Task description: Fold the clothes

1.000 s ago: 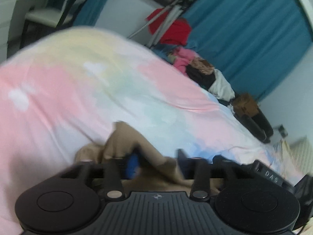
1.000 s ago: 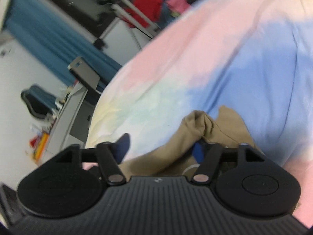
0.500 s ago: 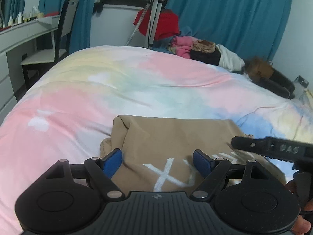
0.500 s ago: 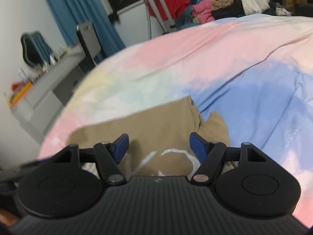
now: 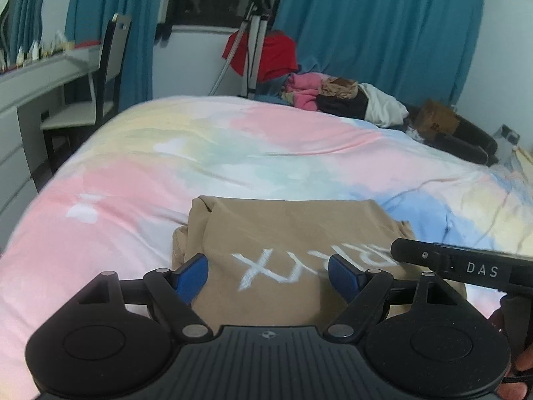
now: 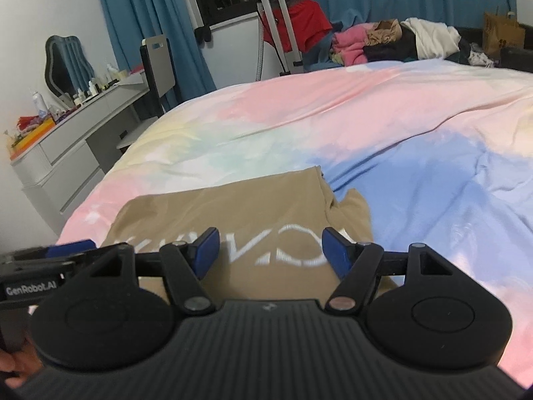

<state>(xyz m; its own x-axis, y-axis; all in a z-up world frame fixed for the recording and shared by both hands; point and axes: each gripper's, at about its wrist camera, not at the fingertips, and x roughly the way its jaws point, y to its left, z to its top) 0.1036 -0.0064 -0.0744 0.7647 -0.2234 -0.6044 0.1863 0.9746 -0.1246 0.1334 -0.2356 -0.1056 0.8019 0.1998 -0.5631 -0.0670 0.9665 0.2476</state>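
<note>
A tan shirt (image 5: 286, 233) with white lettering lies folded flat on the pastel bedspread (image 5: 233, 140), near the bed's front edge; it also shows in the right wrist view (image 6: 240, 213). My left gripper (image 5: 269, 275) is open and empty, held just above the shirt's near edge. My right gripper (image 6: 270, 251) is open and empty, also above the near edge. The right gripper's black body (image 5: 466, 266) shows at the right of the left wrist view. The left gripper's fingertips (image 6: 70, 246) show at the left of the right wrist view.
A pile of clothes (image 5: 343, 100) lies at the bed's far edge, with a tripod (image 5: 253, 40) and blue curtains behind it. A grey desk (image 6: 76, 126) and a chair (image 5: 100, 100) stand left of the bed. A brown paper bag (image 6: 503, 31) is at the far right.
Both grippers let go of the tan shirt and drew back and up. The shirt went from bunched in the fingers to lying flat and folded on the bed.
</note>
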